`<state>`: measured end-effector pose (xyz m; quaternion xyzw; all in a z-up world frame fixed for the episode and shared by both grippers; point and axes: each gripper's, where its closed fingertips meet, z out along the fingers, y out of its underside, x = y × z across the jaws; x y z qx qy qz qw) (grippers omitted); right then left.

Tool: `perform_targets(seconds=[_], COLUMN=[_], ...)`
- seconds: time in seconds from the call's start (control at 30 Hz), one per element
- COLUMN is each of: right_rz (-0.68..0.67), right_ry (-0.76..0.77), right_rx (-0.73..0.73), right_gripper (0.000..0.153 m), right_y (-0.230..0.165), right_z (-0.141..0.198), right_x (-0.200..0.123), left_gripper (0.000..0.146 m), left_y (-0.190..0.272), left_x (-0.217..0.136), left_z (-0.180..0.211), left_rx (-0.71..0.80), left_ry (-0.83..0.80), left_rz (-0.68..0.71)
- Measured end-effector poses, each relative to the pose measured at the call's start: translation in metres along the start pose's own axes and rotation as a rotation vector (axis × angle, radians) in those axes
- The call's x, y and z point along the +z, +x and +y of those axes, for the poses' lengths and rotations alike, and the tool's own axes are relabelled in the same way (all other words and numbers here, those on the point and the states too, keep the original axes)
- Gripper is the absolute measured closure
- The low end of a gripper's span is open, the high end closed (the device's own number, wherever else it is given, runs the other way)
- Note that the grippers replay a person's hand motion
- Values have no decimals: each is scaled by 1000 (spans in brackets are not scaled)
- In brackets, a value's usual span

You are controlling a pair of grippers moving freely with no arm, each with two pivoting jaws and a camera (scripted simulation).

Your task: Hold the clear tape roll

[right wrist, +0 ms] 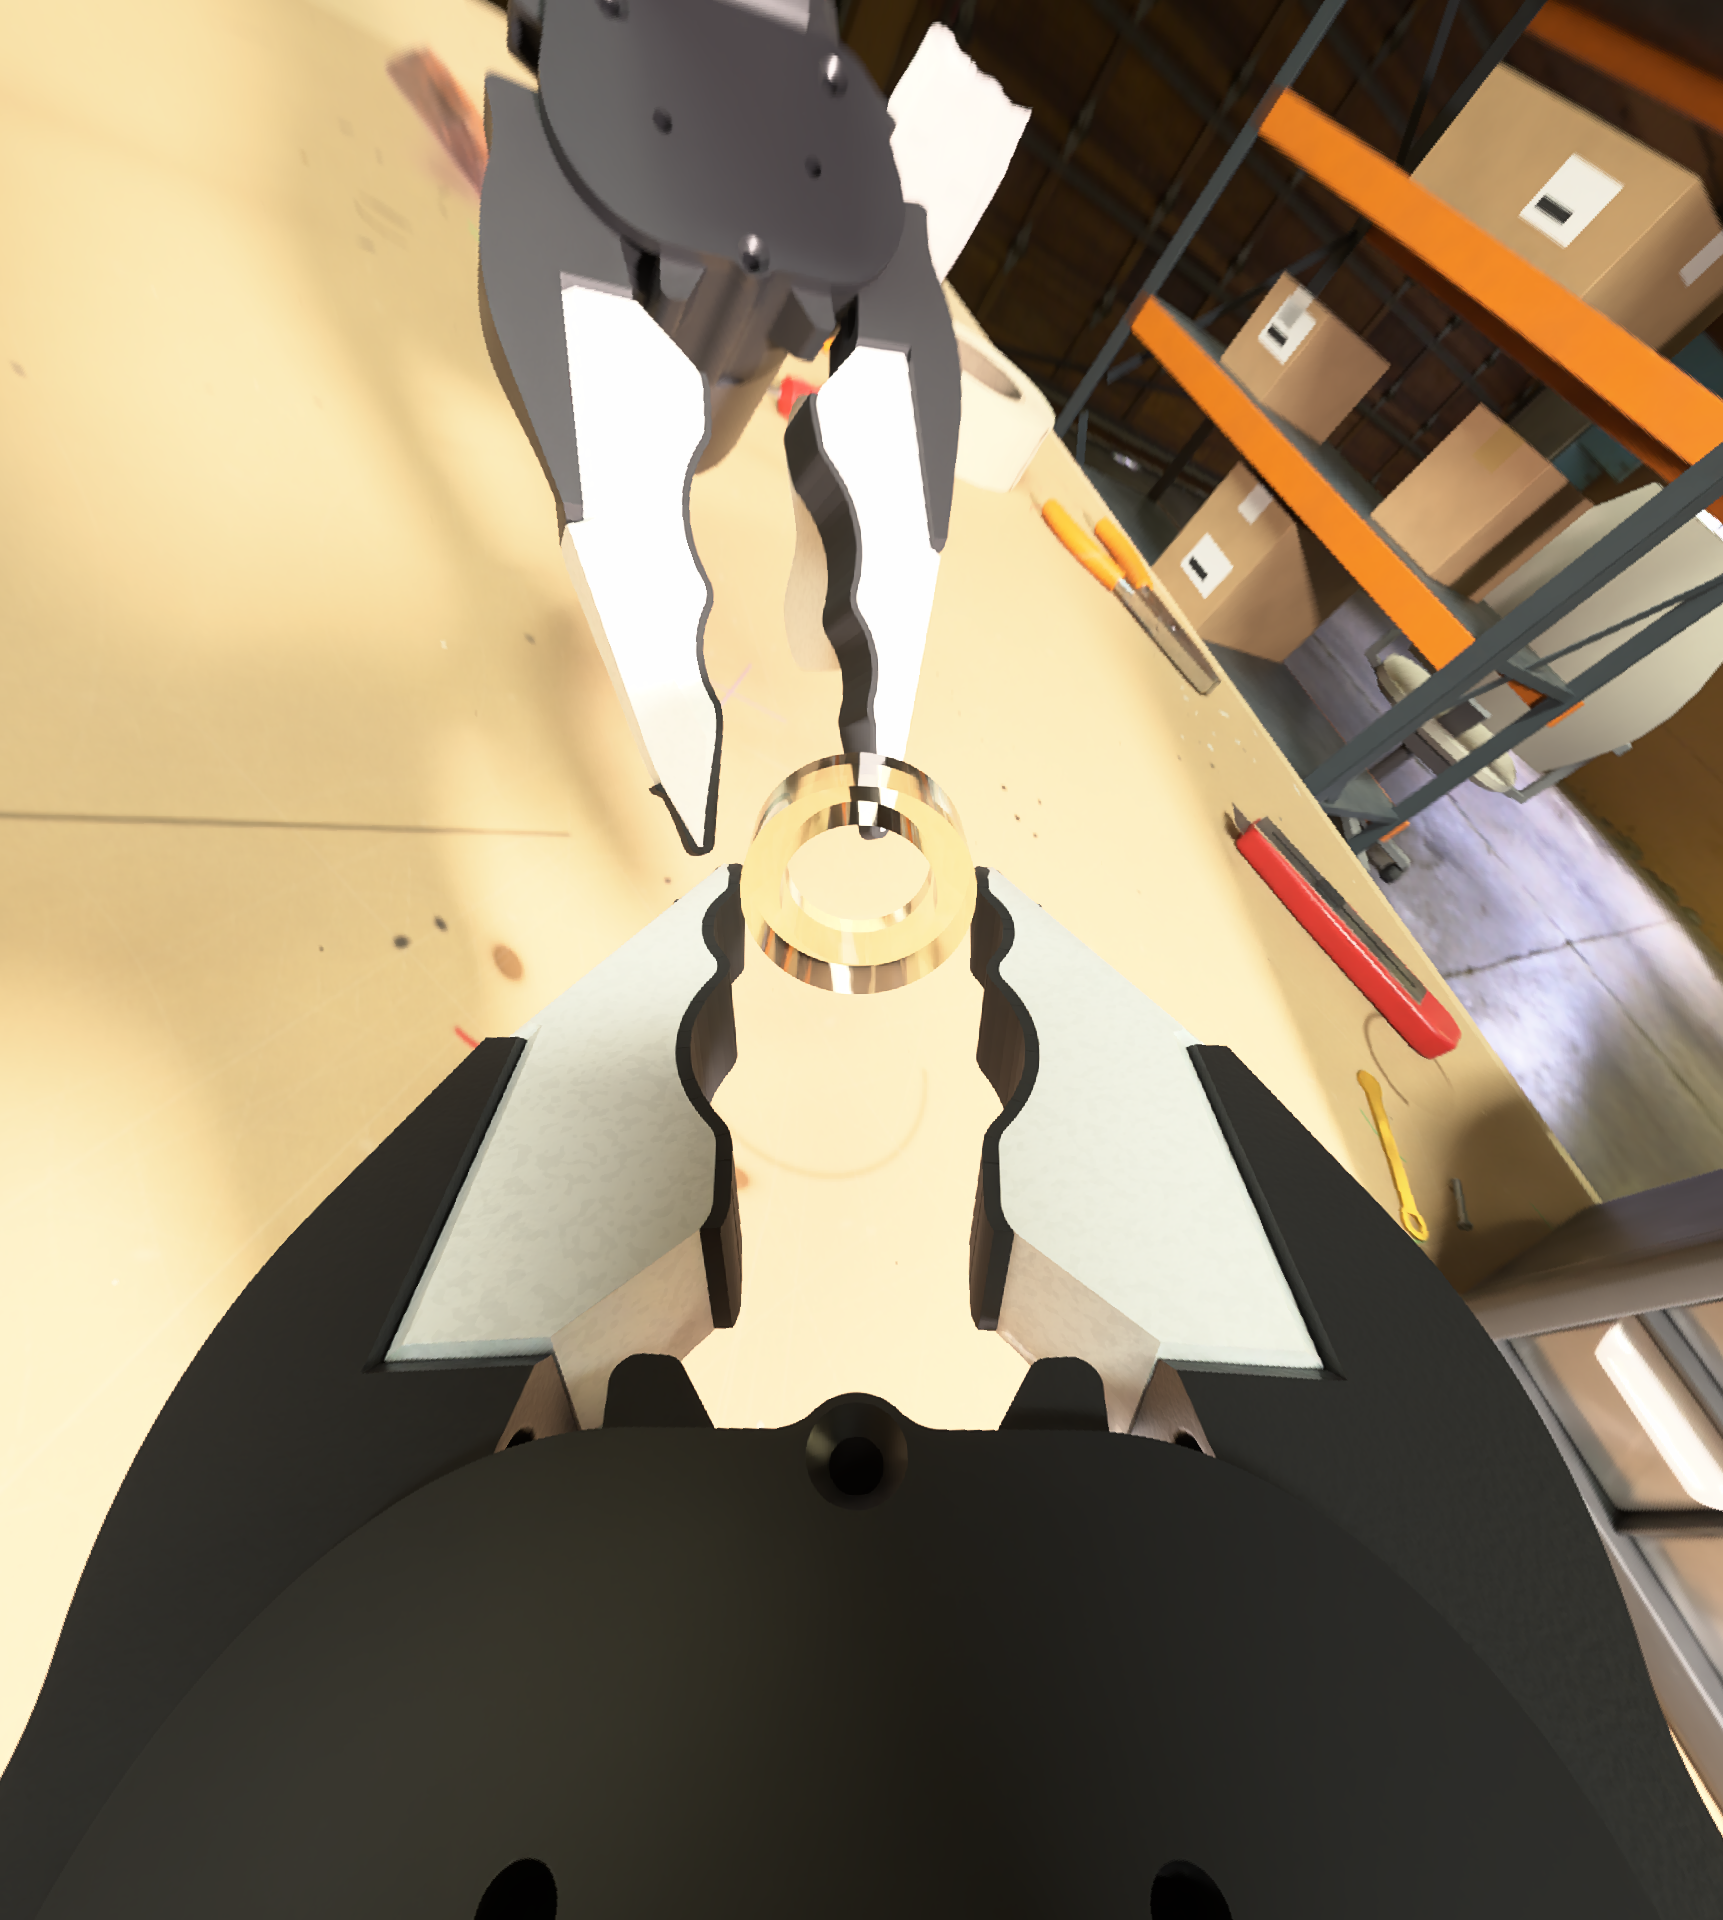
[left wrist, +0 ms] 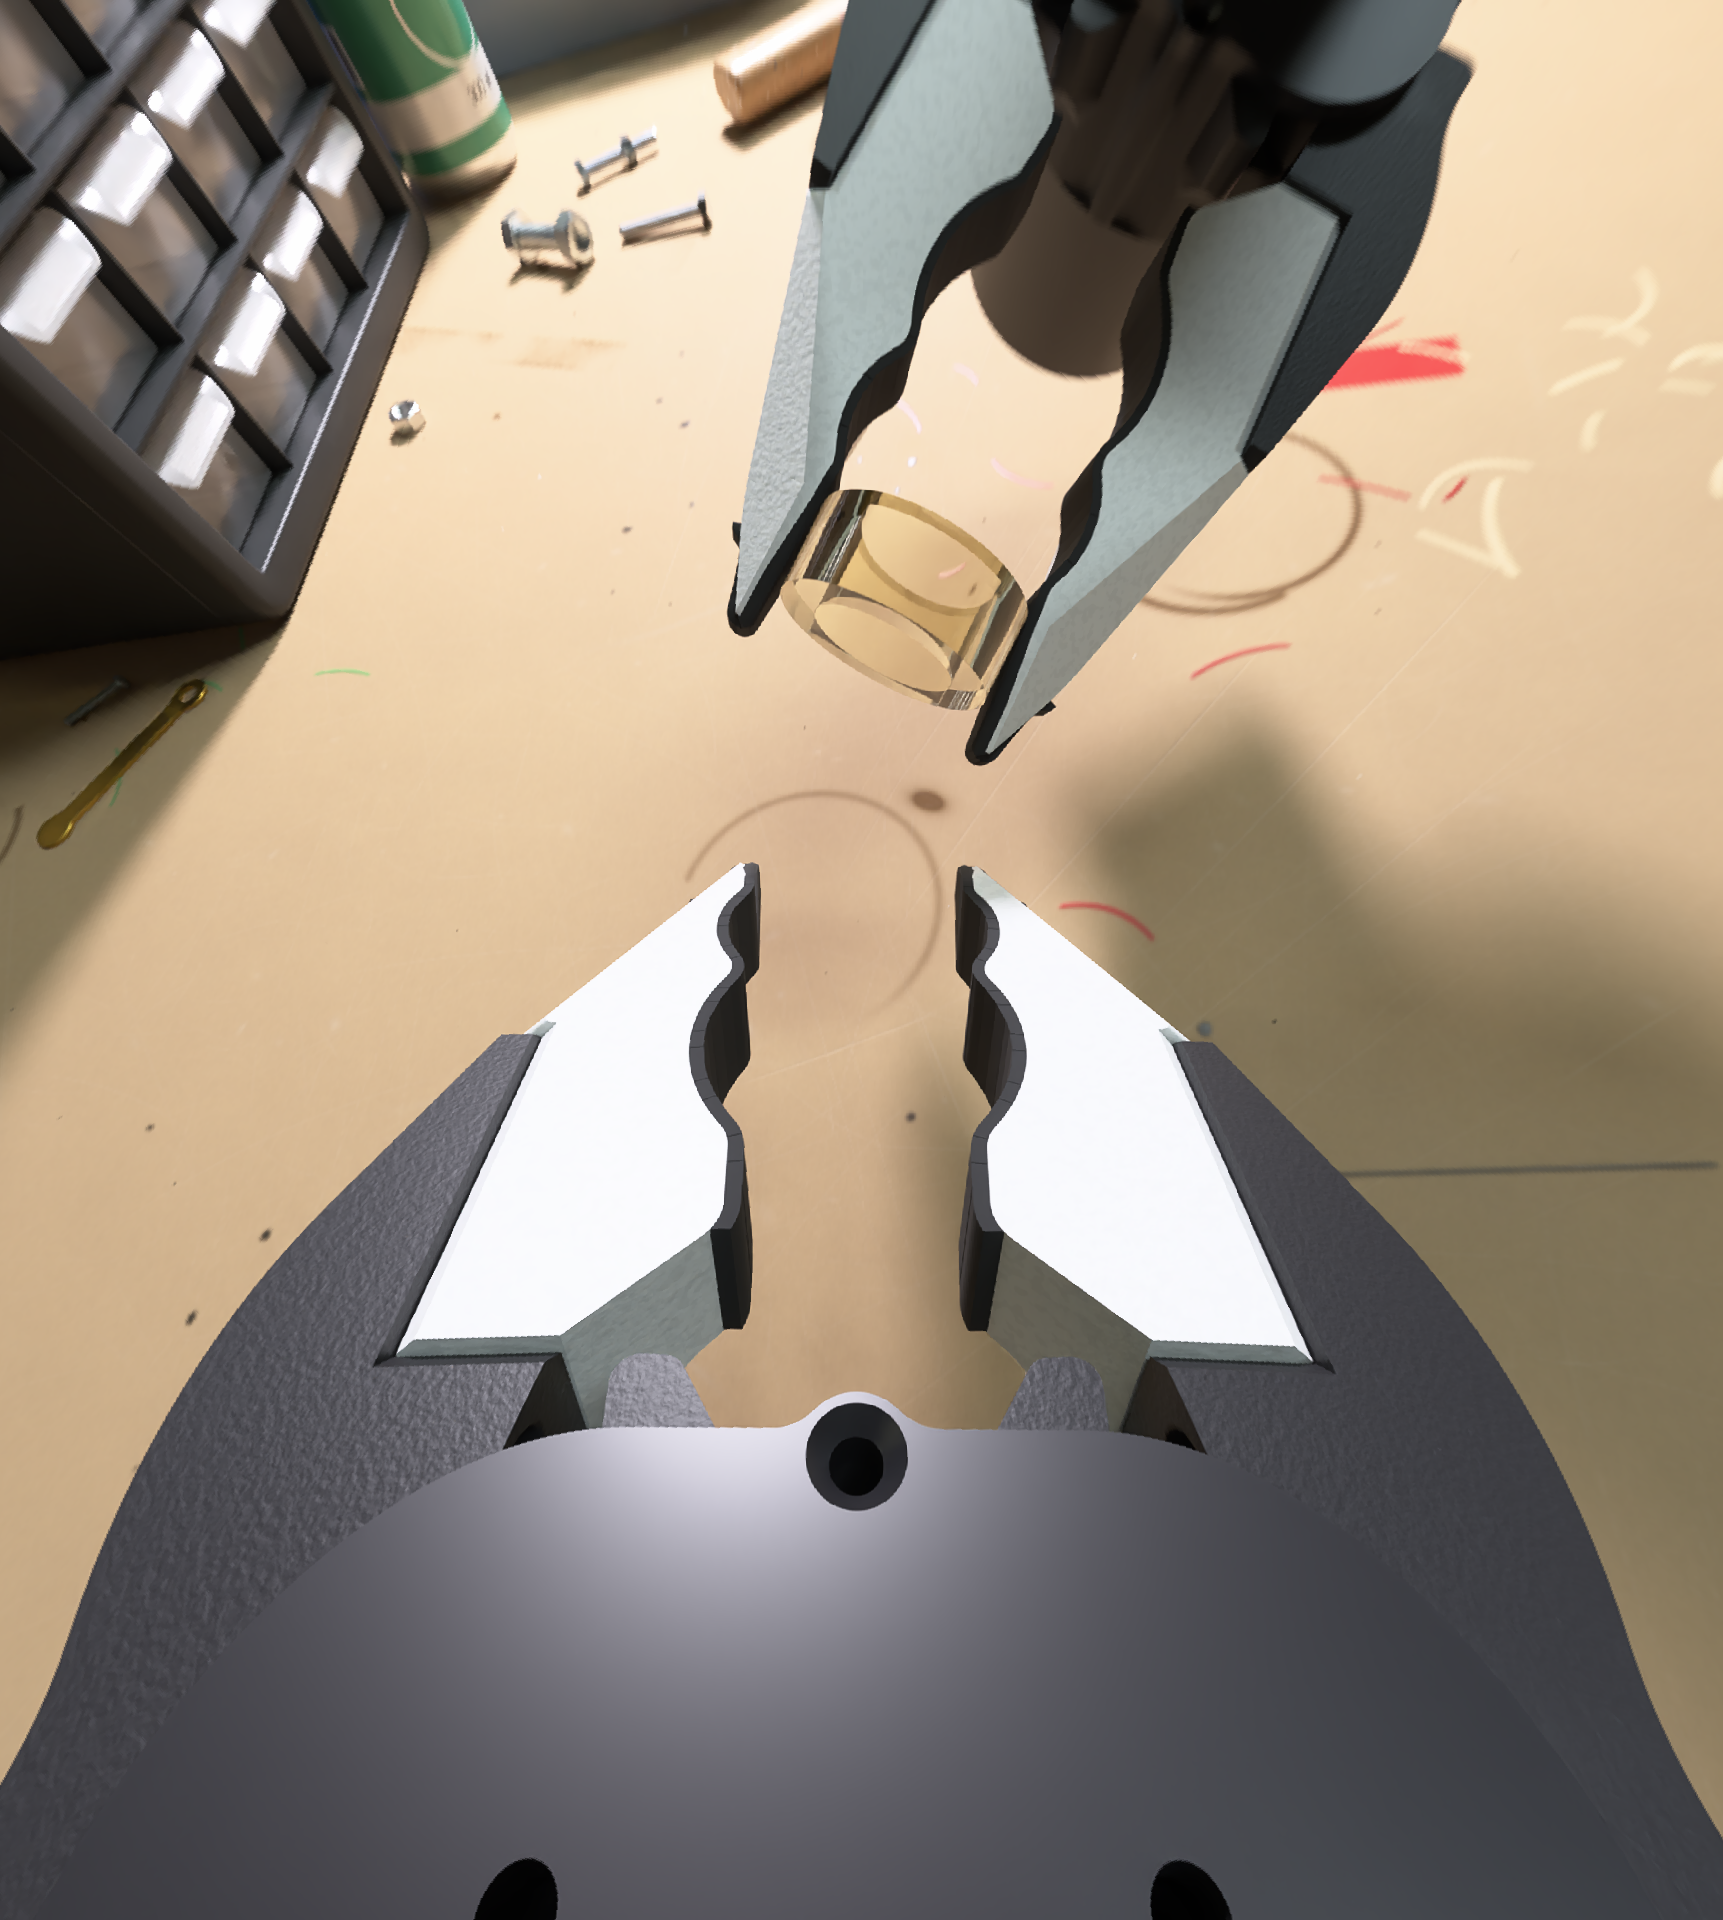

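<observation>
The clear tape roll (left wrist: 904, 597) is a small amber-tinted ring, held above the tan workbench (left wrist: 421, 987). My right gripper (left wrist: 867, 686) comes down from the top of the left wrist view and is shut on the roll's outer sides. In the right wrist view the roll (right wrist: 855, 961) sits between the tips of my right gripper (right wrist: 857, 883), its hole facing the camera. My left gripper (left wrist: 857, 878) is open and empty, its tips just short of the roll. It shows opposite in the right wrist view (right wrist: 784, 831), one fingertip seen through the roll.
A dark drawer cabinet (left wrist: 109, 312) stands at the left, with a green and white can (left wrist: 441, 94), loose bolts (left wrist: 550, 239) and a brass pin (left wrist: 119, 764) nearby. A red utility knife (right wrist: 1345, 935) and a masking tape roll (right wrist: 992, 416) lie by the bench edge; shelves with boxes (right wrist: 1563, 208) stand beyond.
</observation>
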<state>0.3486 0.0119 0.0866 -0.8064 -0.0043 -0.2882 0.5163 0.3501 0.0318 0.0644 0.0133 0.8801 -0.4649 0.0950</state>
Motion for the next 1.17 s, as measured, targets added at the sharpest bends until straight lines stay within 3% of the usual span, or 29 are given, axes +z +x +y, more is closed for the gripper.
perform_targets(seconds=[0.23, 0.43, 0.97, 1.17], right_rz=[-24, -35, -73, -123], right_ry=[121, 126, 56, 95], right_rx=[232, 262, 270, 388], right_gripper=[109, 109, 109, 109], right_y=[16, 16, 10, 12], right_z=[-5, -4, 11, 9], right_x=[-8, -7, -1, -3], left_gripper=[109, 109, 110, 108], left_y=[-8, -8, -6, -5], left_x=[-13, -11, -3, -8], left_z=[-15, -16, -3, -6], left_rx=[-63, -5, -100, -155], left_ry=[146, 157, 73, 119], left_rz=[27, -13, 54, 118])
